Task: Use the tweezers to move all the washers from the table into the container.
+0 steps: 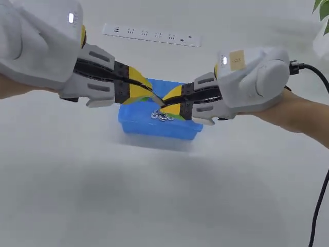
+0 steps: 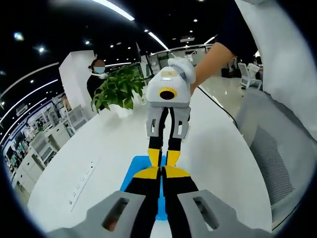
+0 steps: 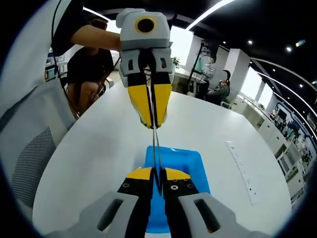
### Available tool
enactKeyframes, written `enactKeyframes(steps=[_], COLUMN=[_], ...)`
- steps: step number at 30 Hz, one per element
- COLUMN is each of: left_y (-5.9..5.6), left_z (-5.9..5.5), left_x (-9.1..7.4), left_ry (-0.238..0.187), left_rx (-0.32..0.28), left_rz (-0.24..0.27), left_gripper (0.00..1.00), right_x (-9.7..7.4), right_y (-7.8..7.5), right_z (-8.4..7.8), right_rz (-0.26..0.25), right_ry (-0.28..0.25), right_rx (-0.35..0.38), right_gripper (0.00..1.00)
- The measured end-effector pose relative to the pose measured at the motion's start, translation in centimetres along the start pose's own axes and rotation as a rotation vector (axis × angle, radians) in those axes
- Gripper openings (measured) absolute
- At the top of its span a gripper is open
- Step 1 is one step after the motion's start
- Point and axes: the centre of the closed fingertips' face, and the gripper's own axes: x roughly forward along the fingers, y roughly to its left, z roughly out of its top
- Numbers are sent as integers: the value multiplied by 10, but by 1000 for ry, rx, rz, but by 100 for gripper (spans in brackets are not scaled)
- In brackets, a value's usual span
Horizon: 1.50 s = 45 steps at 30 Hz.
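Note:
A blue container sits mid-table with several metal washers inside. Both grippers meet tip to tip just above it. My left gripper comes in from the left and is shut on one end of the thin metal tweezers. My right gripper comes in from the right, shut on the other end. In the right gripper view the tweezers run straight from the left gripper down into my own shut jaws over the container. The left gripper view has my left gripper against the right gripper.
A white power strip lies at the far side of the white table. A green plant stands at the far right corner. A black cable trails off the right gripper. People are in the background beyond the table.

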Motion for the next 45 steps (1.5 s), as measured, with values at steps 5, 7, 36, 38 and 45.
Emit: enactKeyframes(steps=[5, 7, 36, 38, 45], left_y=[-11, -14, -91, -91, -91], left_z=[3, 6, -23, -30, -52], left_x=[-7, -10, -12, -7, 9], left_ry=[10, 0, 124, 135, 178], left_rx=[11, 2, -39, -50, -91], left_rz=[-5, -4, -68, -62, -63], left_gripper=[4, 4, 5, 5, 5], right_x=[-14, -18, -26, -24, -12], right_y=[10, 15, 89, 88, 86], right_z=[8, 12, 18, 14, -10], right_rz=[10, 14, 102, 103, 107], right_ry=[7, 1, 14, 20, 73], right_rx=[-16, -2, 7, 14, 39], right_gripper=[8, 8, 7, 7, 8])
